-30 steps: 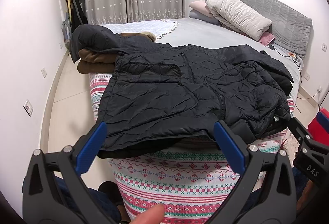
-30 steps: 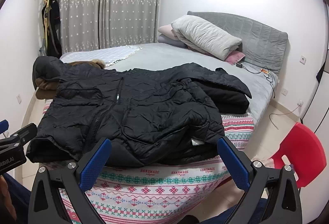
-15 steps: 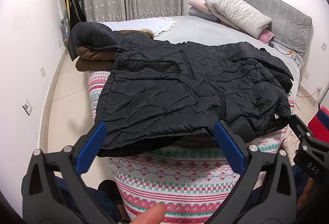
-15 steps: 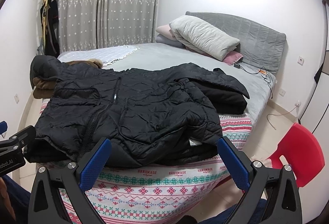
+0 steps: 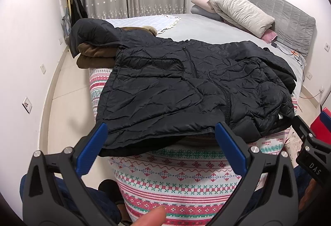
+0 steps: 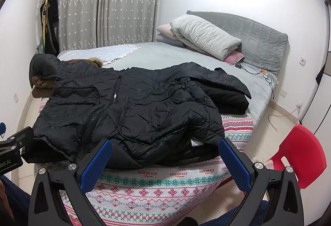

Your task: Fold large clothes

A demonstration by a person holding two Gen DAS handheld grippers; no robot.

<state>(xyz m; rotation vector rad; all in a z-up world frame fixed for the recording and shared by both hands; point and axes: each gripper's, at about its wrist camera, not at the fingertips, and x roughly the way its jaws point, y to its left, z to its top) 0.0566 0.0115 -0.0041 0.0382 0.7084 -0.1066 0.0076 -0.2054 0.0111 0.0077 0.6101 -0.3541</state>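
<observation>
Both claws, left claw (image 5: 160, 139) and right claw (image 6: 165, 153), gape empty at lower frame. The puffer jacket (image 5: 186, 89) overhangs the bed (image 5: 206, 27) edge; a one-layer pinch could drag it off.

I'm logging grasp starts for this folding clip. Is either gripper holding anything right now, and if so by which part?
Nothing is held. The left gripper and right gripper are both open, short of the black jacket, which lies untouched on the bed.
</observation>
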